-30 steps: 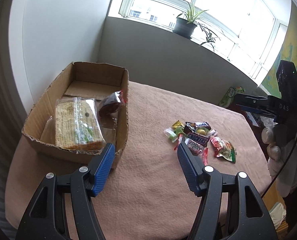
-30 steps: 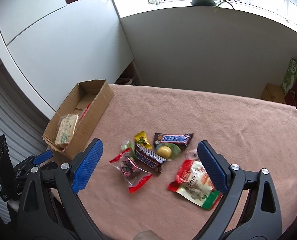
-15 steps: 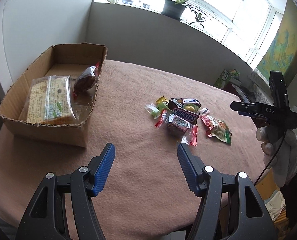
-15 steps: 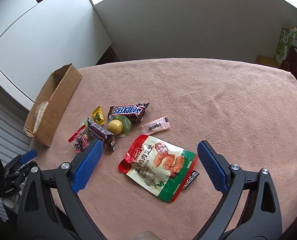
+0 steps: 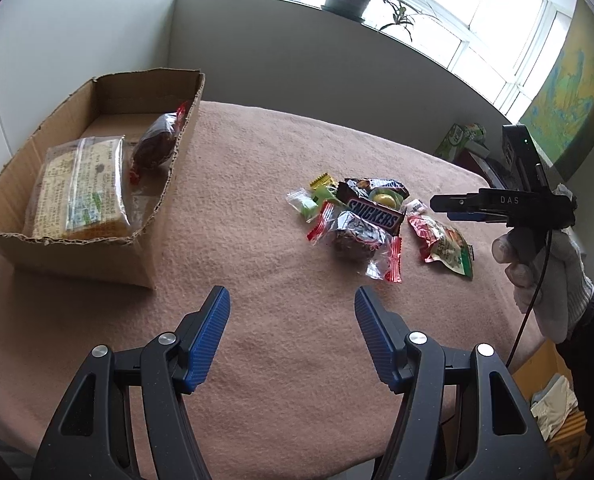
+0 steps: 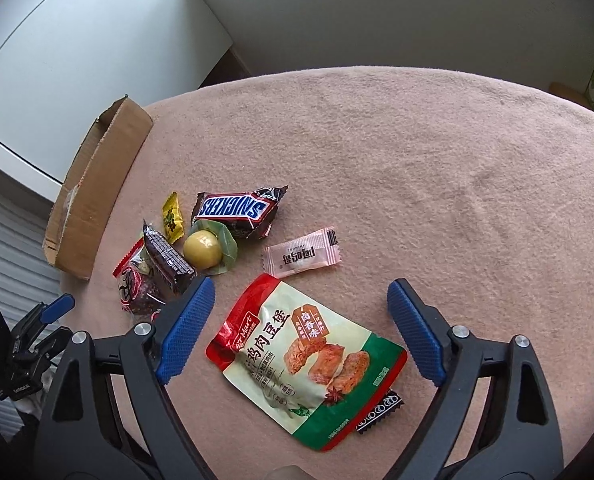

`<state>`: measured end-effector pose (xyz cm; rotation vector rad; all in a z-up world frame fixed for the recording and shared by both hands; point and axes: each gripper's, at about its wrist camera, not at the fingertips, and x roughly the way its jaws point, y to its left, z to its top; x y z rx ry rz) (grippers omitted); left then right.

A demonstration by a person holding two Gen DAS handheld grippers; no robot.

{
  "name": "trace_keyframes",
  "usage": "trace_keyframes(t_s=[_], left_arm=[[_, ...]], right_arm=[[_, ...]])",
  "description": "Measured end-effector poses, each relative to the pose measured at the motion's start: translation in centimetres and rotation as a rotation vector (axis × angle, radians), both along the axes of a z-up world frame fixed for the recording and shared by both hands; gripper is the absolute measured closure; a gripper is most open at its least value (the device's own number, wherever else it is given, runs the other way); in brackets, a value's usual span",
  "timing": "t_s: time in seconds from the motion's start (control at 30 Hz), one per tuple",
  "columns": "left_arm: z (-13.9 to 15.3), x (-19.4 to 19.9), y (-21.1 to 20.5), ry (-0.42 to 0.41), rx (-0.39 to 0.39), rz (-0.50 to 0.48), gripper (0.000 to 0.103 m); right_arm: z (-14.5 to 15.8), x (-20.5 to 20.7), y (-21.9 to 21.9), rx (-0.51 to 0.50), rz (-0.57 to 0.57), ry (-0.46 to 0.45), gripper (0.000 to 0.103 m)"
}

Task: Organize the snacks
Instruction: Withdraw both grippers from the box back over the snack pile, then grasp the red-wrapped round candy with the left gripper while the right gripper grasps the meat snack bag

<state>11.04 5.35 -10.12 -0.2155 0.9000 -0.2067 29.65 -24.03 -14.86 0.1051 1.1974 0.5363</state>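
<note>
A right gripper [image 6: 297, 332] with black arms and blue ribbed pads is poised over a flat red, cream and green foil pouch [image 6: 305, 364] printed with Chinese characters and 3 browned pieces; its jaws, wide but closing, straddle the pouch without pressing it; the pouch lies on the pinkish-brown cloth-covered table [image 6: 417, 160], at the near edge of a loose pile of snacks. The pouch looks light, limp and slick (likely to slide or buckle if pinched flat), so a hold across one sealed edge seems safest. Behind it sit a pale pink sachet [image 6: 301, 258] bearing inverted characters, a brown Snickers bar [image 6: 237, 210] in its printed wrapper and a round yellow sweet [image 6: 203, 249] on green film; a small dark wrapper pokes out beneath the pouch. The left gripper [image 5: 293, 336] hangs empty over bare cloth, jaws moderately apart; beyond it an open brown cardboard box [image 5: 149, 196] already holds a clear-wrapped block of biscuits [image 5: 79, 190] and a dark red-ended packet [image 5: 157, 144].
</note>
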Motion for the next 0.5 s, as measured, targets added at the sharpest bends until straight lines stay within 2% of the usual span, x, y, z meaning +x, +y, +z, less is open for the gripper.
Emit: trace_keyframes(t_s=[0.37, 0.5], left_arm=[[-0.2, 2.4, -2.8, 0.028, -0.025, -0.076, 0.038], [-0.7, 4.4, -3.8, 0.072, -0.044, -0.068, 0.038]], right_arm=[[-0.3, -2.1, -0.5, 0.048, 0.041, 0.024, 0.012], [-0.2, -3.3, -0.2, 0.041, 0.056, 0.021, 0.012]])
